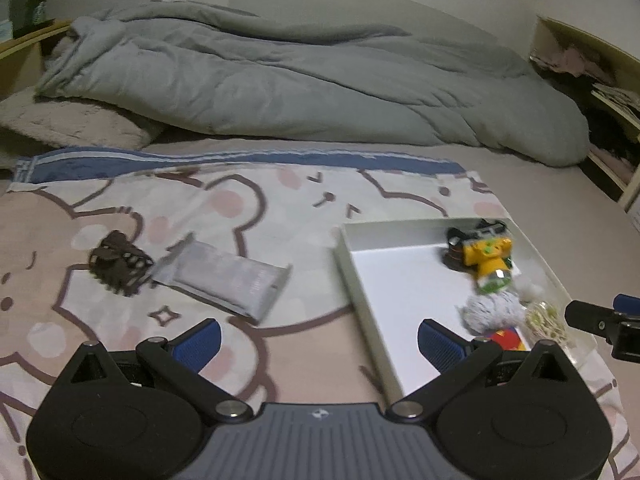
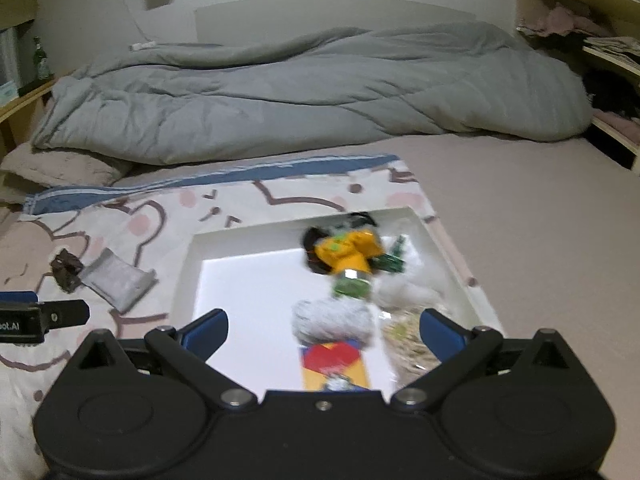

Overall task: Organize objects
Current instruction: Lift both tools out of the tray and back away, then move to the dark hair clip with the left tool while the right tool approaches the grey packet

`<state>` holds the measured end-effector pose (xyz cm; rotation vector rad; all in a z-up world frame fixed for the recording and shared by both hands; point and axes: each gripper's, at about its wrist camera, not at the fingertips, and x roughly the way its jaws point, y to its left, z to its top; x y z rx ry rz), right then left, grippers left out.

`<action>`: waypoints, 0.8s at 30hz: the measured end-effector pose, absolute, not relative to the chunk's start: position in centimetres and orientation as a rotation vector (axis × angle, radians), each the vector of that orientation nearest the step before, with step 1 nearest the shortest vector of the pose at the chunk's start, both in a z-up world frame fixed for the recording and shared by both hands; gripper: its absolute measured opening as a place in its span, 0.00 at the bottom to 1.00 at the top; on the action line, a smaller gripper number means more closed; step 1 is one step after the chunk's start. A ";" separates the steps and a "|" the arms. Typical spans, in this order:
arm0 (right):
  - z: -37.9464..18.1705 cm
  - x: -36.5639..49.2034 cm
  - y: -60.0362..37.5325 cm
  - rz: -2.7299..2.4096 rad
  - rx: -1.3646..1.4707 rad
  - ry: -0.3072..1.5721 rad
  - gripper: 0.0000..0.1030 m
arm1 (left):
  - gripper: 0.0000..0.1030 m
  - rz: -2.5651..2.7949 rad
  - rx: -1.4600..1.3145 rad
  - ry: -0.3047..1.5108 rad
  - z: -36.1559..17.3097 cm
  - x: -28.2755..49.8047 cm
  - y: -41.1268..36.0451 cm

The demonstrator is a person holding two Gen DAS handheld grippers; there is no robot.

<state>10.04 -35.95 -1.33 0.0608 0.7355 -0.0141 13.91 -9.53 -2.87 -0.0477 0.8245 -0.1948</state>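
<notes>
A white tray (image 1: 384,320) (image 2: 188,276) lies on a cartoon-print blanket and holds a yellow toy (image 1: 486,254) (image 2: 346,254), a grey fluffy item (image 1: 492,314) (image 2: 332,322), a red-and-yellow card (image 2: 334,366) and a clear packet (image 1: 548,320). Left of the tray lie a grey foil pouch (image 1: 228,280) (image 2: 114,282) and a brown hair claw (image 1: 118,262) (image 2: 66,268). My left gripper (image 1: 320,342) is open, low over the blanket beside the tray's left wall. My right gripper (image 2: 324,334) is open above the tray's near end, holding nothing.
A rumpled grey duvet (image 1: 300,84) (image 2: 300,92) covers the far half of the bed. A fluffy pillow (image 1: 68,124) lies at the far left. Wooden shelves (image 1: 612,92) with clothes stand on the right; a green bottle (image 1: 36,4) stands on a ledge at the left.
</notes>
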 end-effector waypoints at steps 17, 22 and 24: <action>-1.3 13.1 -27.8 0.109 0.016 0.723 1.00 | 1.00 -0.076 -0.070 0.769 -2.4 14.7 -1.0; -1.7 14.0 -25.6 0.137 0.011 0.721 1.00 | 1.00 -0.033 -0.073 0.760 -2.6 15.2 1.3; -2.0 14.3 -24.9 0.149 0.012 0.722 1.00 | 1.00 -0.020 -0.080 0.760 -2.7 15.5 2.2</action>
